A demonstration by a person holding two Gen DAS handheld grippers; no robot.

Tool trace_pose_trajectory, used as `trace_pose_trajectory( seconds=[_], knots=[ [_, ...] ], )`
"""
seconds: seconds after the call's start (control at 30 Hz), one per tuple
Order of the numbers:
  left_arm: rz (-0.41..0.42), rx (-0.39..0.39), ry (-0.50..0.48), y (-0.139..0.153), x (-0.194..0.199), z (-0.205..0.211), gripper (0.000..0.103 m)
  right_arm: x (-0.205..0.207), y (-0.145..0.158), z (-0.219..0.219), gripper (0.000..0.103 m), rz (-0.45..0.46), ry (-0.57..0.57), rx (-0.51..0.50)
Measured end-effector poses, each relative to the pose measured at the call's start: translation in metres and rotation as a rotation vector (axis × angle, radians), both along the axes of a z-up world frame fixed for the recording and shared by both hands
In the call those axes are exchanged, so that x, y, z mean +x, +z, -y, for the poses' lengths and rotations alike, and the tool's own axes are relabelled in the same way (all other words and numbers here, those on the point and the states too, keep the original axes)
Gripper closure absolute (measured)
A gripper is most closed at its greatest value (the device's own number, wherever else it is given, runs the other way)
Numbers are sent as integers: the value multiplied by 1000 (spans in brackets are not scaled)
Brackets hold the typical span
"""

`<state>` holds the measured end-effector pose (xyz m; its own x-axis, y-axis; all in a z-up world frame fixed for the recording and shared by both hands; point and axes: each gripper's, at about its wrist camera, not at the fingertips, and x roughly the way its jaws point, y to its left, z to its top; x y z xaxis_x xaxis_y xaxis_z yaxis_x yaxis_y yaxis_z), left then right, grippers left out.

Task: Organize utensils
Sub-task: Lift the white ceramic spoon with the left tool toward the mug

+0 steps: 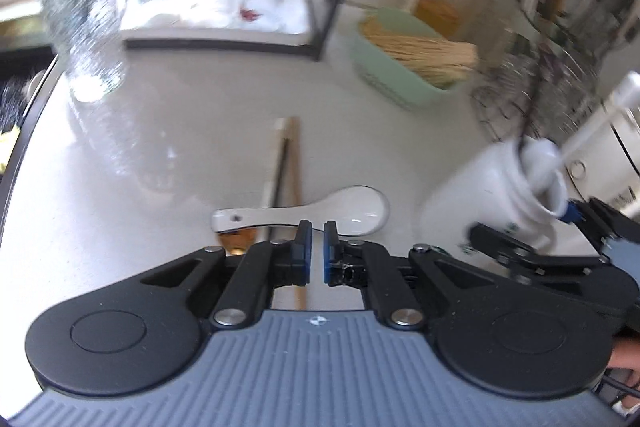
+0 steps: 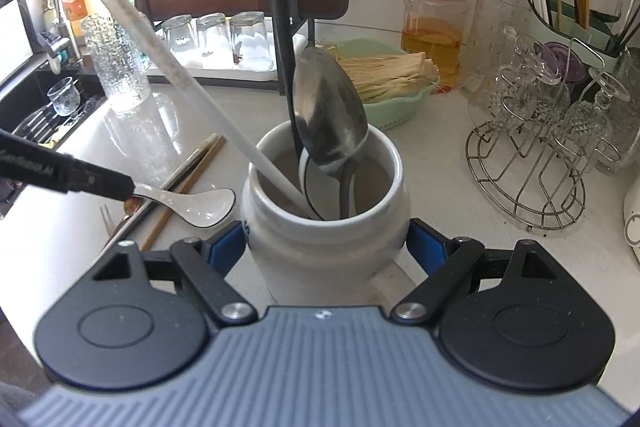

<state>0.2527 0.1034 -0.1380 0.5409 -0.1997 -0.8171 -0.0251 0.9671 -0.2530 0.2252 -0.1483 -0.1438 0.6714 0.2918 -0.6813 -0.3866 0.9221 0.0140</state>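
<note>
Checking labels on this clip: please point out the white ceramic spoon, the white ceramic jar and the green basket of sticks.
White ceramic spoon (image 1: 360,209): left wrist view, on its bowl.
White ceramic jar (image 2: 316,251): right wrist view, on its front wall.
Green basket (image 1: 384,79): left wrist view, on its side wall.

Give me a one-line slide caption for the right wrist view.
Right tool clamps a white ceramic jar of utensils while the left tool grips a white soup spoon.
</note>
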Motion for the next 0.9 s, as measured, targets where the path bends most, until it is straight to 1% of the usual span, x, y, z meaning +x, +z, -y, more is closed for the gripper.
trace_pose_trajectory(
  seconds=[0.1,0.2,0.27,0.33,0.4,0.53,0.67,0.77,0.9],
  knots=[
    [-9,-1,22,-8,7,-22,97,1,0,1,14,0,8,1],
    [-20,37,-37,-12,15,-34,96,3,0,2,14,-2,13,-1],
    [-22,80,-101,-13,21,-38,89,4,0,2,14,-5,14,-4],
    [-22,100,-167,-17,27,-39,72,5,0,2,14,-6,12,-4],
    [-15,115,-242,-20,31,-38,69,5,0,2,14,-7,10,-4],
    [-26,142,-391,-27,37,-29,68,6,1,2,14,-11,3,-6],
    [-16,212,-544,-33,42,-13,68,7,1,1,14,-14,-8,-8],
    [-8,249,-609,-35,48,-6,68,7,0,0,14,-14,-17,-7],
    [-23,282,-708,-38,56,5,68,9,0,-1,14,-16,-36,-7]
  ],
)
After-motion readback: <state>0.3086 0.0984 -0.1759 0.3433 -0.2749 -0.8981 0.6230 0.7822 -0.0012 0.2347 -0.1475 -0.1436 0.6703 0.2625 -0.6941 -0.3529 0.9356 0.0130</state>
